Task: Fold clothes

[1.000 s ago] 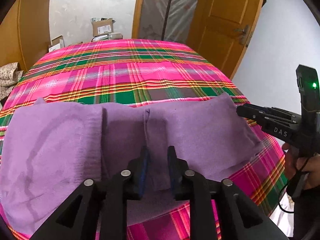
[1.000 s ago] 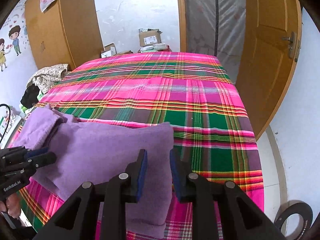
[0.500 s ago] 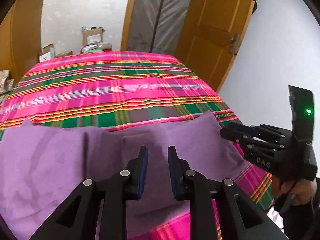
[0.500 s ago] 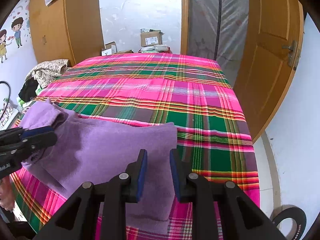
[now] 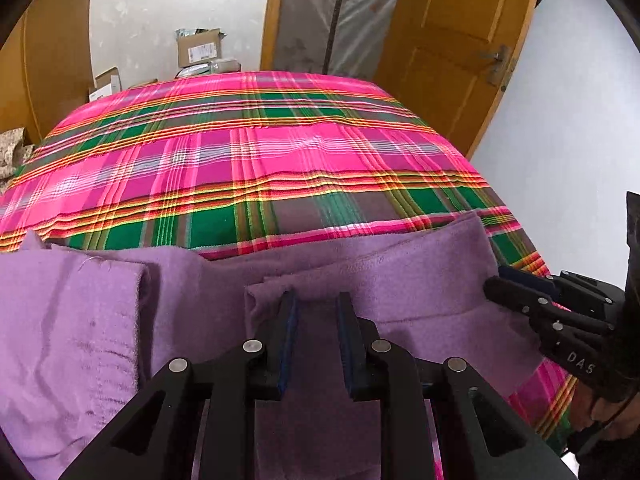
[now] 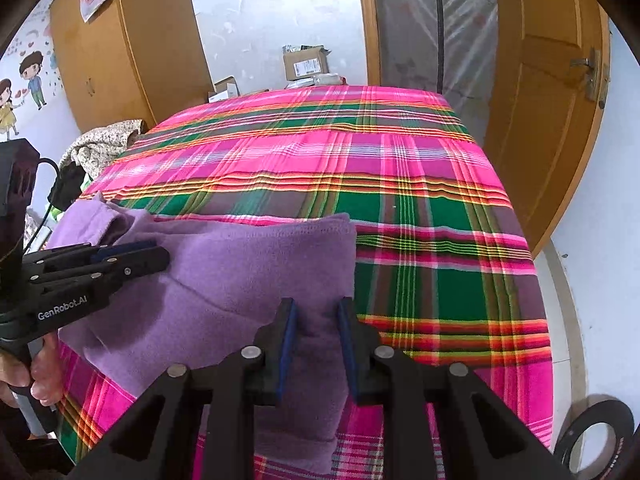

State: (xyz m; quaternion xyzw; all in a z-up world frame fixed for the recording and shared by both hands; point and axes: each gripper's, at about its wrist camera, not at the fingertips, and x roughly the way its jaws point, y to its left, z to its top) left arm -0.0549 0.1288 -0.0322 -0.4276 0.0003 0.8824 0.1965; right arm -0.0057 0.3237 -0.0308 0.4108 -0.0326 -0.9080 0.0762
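Both grippers hang low over a purple garment (image 5: 420, 280) that lies across the near edge of a bed covered in a pink and green plaid blanket (image 5: 280, 160). In the left wrist view, the left gripper (image 5: 316, 320) has its blue-padded jaws spread a little, with a raised fold of the purple cloth standing in the gap between them; whether the pads actually press it, I cannot tell. The right gripper (image 6: 317, 320) shows the same: jaws slightly apart, purple fabric filling the space between, its grip unclear. Seen from the left, the right gripper reaches in at the garment's right edge, a hand (image 5: 600, 412) on its handle. The garment looks partly folded, with a doubled layer at its left side. Cardboard boxes (image 6: 306, 62) sit beyond the bed, near a wooden door (image 6: 548, 92)
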